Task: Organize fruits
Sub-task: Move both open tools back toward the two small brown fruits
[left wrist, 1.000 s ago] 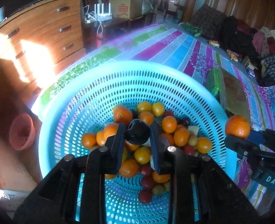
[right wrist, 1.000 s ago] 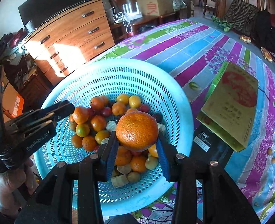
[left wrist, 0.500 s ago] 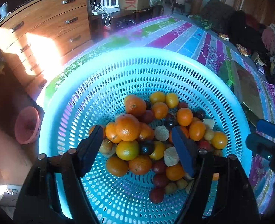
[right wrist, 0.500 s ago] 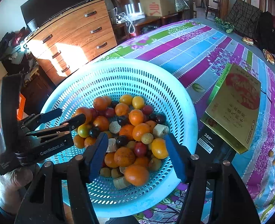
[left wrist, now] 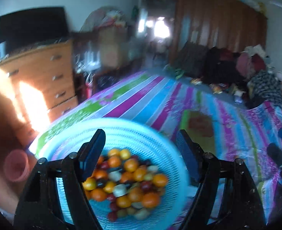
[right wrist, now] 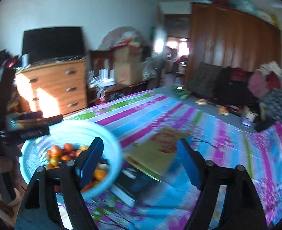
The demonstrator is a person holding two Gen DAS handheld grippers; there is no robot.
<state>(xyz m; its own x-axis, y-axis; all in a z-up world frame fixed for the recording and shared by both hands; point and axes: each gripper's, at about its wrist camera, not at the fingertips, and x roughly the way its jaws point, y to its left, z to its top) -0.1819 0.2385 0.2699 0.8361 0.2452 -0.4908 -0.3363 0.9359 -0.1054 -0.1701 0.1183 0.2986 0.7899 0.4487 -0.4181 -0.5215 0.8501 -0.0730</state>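
Both frames are motion-blurred; small detail is not resolved.

Left gripper (left wrist: 140, 154): jaws spread wide, nothing held between them. It is raised above the blue basket (left wrist: 144, 132), whose fruits (left wrist: 125, 180) lie heaped in the bottom, at about 6 o'clock in the left wrist view.

Right gripper (right wrist: 141, 161): jaws likewise parted and empty. From this camera the basket is seen at 8 o'clock, near the edge of the striped cloth (right wrist: 227, 134). A yellow-green box (right wrist: 156, 153) lies just beside the basket, at about 6 o'clock, apparently resting on a dark book (right wrist: 129, 184).

The fruits are piled centrally because the curved basket wall gathers them. No loose fruit can be made out on the cloth, though blur may hide small pieces. Judgement: task probably near complete.
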